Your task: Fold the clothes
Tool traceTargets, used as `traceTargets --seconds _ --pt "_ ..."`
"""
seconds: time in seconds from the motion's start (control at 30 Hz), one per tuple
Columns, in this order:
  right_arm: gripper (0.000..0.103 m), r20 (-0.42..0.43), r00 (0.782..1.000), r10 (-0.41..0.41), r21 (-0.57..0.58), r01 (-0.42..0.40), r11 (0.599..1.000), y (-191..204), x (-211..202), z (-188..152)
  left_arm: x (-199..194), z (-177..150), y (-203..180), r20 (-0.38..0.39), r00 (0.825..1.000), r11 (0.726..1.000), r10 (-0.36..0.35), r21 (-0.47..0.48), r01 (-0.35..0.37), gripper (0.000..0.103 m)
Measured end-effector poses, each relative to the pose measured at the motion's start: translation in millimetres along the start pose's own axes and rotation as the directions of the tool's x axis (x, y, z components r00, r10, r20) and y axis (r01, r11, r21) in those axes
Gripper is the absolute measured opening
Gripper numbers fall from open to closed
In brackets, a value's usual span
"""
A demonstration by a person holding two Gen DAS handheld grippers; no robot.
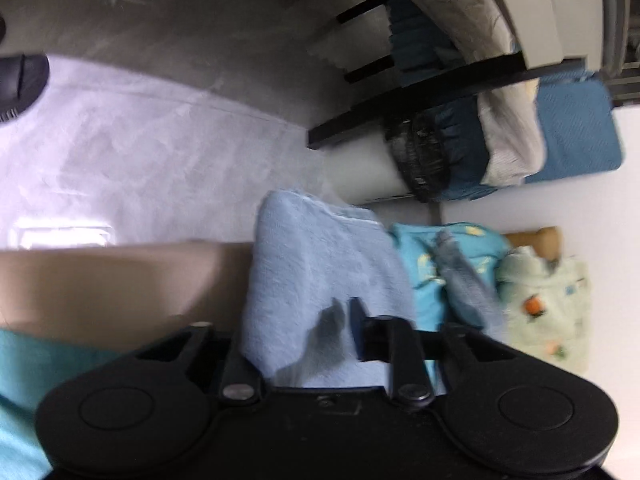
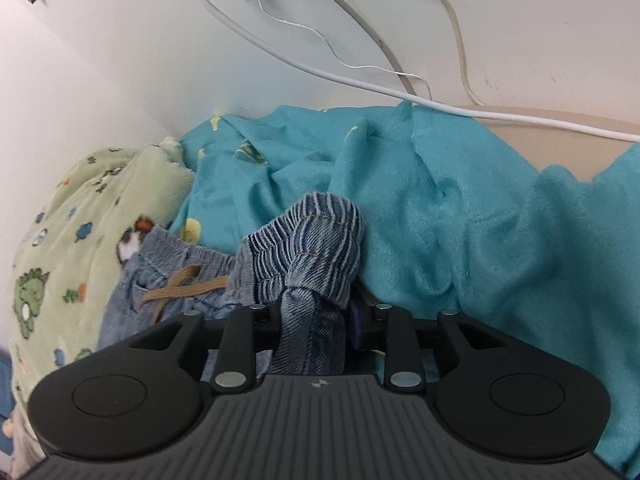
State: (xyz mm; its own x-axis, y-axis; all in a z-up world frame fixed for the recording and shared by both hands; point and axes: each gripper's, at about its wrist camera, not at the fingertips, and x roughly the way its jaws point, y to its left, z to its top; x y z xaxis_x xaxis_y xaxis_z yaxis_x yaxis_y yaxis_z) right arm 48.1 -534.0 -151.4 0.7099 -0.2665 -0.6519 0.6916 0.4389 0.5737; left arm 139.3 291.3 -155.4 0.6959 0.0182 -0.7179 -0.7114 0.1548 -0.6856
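My left gripper (image 1: 308, 332) is shut on a light blue garment (image 1: 320, 264), which drapes over and hides its left finger. My right gripper (image 2: 312, 312) is shut on the ribbed cuff of small denim trousers (image 2: 308, 248); their waistband with a tan drawstring (image 2: 180, 284) lies to the left. A strip of the same denim (image 1: 464, 276) shows in the left wrist view beyond the light blue garment.
A teal fleece blanket (image 2: 460, 208) covers the bed. A pale green dinosaur-print blanket (image 2: 80, 220) lies at the left against the white wall. White cables (image 2: 320, 68) hang on the wall. In the left wrist view, a black rack (image 1: 420, 96) holds folded cloths above a grey floor.
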Motion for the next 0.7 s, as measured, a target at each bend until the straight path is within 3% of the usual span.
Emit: traceTargets --seconds 0.13,0.23,0.33,0.43,0.53,0.63,0.7 --pt "0.025 0.017 1.000 0.004 0.047 -0.005 0.999 0 4 1 -7 -4 -4 0.037 0.999 1.000 0.007 0.019 -0.008 0.006" --pt "0.020 0.064 0.997 0.031 0.020 -0.032 0.999 13 -9 6 -23 -7 -11 0.058 0.998 0.999 -0.030 0.033 0.028 0.005" --pt "0.019 0.159 0.980 0.116 -0.048 -0.110 0.993 31 -37 14 -48 -9 -13 0.084 0.996 0.999 -0.028 0.045 0.024 0.005" --pt "0.018 0.191 0.968 0.161 -0.041 -0.157 0.987 34 -55 20 -55 -5 -5 0.078 0.997 0.997 0.006 0.070 -0.011 0.005" --pt "0.018 0.161 0.982 0.095 -0.092 -0.081 0.992 25 -46 16 -46 -1 12 0.025 0.996 0.995 0.091 0.046 -0.092 0.005" --pt "0.018 0.063 0.998 0.021 -0.104 -0.014 0.995 5 -23 7 -44 -7 13 0.046 0.991 0.989 0.125 0.074 -0.128 0.006" --pt "0.019 0.047 0.999 0.000 -0.153 0.007 0.988 1 -16 2 -43 -11 8 0.063 0.988 0.982 0.143 0.112 -0.149 0.010"
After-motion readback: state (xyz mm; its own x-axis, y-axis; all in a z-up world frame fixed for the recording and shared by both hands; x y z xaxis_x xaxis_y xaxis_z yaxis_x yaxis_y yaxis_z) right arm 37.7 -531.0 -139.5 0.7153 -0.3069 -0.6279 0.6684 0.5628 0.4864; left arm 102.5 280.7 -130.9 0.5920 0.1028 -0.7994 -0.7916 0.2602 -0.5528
